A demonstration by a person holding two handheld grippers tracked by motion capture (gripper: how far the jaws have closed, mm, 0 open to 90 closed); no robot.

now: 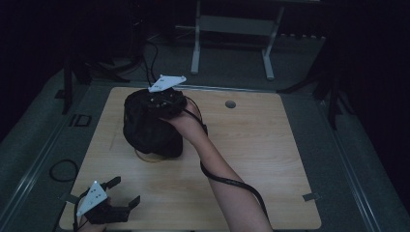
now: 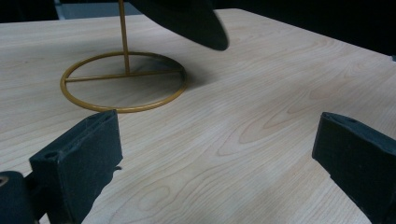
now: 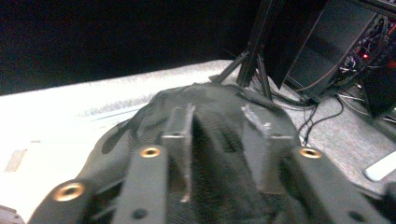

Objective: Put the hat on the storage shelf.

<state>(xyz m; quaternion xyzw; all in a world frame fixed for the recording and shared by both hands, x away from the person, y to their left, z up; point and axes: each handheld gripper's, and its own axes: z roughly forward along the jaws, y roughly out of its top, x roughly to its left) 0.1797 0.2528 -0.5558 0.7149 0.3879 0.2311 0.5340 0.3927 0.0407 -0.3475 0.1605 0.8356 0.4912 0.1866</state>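
Note:
A black cloth hat (image 1: 150, 128) sits on a thin gold wire stand whose ring base (image 1: 145, 157) rests on the wooden table (image 1: 251, 145). My right gripper (image 1: 154, 101) lies on the hat's top at the far side. In the right gripper view, the right gripper (image 3: 219, 116) has its jaws parted over the hat's fabric (image 3: 135, 130), which bulges between them. My left gripper (image 1: 123, 192) stands open at the table's front left corner with nothing in it. In the left gripper view, the left gripper (image 2: 219, 130) looks toward the gold ring (image 2: 123, 81) and the hat's brim (image 2: 187, 18).
A round hole (image 1: 230, 104) is in the tabletop at the far right of the hat. Behind the table stands a desk frame (image 1: 232, 43) on grey carpet. A cable loop (image 1: 63, 170) lies on the floor to the left. Dark stands and cables (image 3: 327, 56) lie beyond the hat.

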